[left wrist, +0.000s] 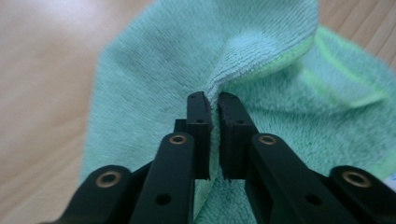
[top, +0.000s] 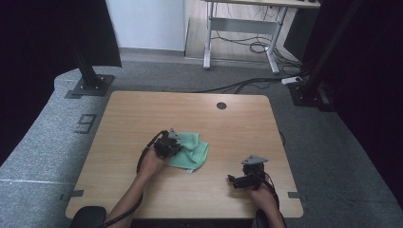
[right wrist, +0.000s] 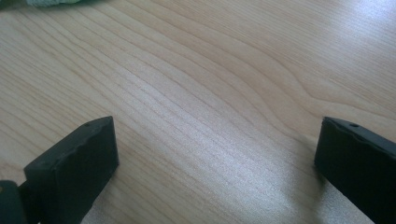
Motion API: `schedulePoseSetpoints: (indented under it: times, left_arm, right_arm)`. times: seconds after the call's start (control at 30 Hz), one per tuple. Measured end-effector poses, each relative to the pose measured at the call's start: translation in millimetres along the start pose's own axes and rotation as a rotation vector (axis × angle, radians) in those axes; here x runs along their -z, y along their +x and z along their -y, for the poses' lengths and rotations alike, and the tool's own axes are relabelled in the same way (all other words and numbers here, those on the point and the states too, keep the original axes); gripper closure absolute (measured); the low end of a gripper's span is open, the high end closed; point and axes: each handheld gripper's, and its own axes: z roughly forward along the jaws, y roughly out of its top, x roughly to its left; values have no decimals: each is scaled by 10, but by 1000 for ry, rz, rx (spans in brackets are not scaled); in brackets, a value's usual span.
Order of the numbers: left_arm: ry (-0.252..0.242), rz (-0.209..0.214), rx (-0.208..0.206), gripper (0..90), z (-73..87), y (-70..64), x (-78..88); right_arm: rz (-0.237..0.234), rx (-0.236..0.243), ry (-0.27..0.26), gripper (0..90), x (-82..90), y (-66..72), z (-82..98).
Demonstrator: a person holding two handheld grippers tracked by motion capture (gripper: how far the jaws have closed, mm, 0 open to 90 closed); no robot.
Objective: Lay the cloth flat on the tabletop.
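Cloth is the business at hand: a soft mint-green terry cloth with a paler green hem point(top: 192, 151) lies loosely folded on the light wooden table point(top: 142, 114), a little left of the middle and toward the near edge. At the left, the left gripper point(top: 167, 145) sits on the cloth's left margin, and the left gripper view explains the pose: the two black jaws stand nearly together, clamped on a raised pleat of the cloth point(left wrist: 261, 65), which puckers up into a ridge just beyond the pads point(left wrist: 200, 116). Pinching a fold like this gives a firm hold on fabric that would otherwise slide flat under the pads, so I judge the grip is meant for lifting or dragging that edge over. Most of the cloth spreads away from these jaws, forward and to the right, resting on the wood.

Farther right, the right gripper point(top: 236, 180) rests low near the table's front edge, well apart from the cloth. Its jaws stand wide apart with nothing between them but bare wood grain; a sliver of the green cloth point(right wrist: 56, 2) shows at the upper left corner of the right gripper view. It seems parked out of the way, leaving the left one room to work.
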Motion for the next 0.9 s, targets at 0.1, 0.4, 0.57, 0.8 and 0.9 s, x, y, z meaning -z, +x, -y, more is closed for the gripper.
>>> schedulePoseSetpoints:
  times: [0.1,0.4,0.57,0.8,0.9]
  left_arm:
    - [-63,-19,51,844,-94,108,177]
    - [-79,-145,162,802,-220,591,366]
    - [-32,-249,230,568,-71,876,238]
    - [-89,-235,255,182,67,822,338]
    - [-91,-226,255,138,134,772,352]
  right_arm:
    - [1,-1,1,0,1,1,0]
    - [0,0,0,0,0,0,0]
    - [1,2,-1,0,-1,-1,0]
    - [0,0,0,0,0,-1,-1]
    - [-1,1,-1,0,0,-2,0]
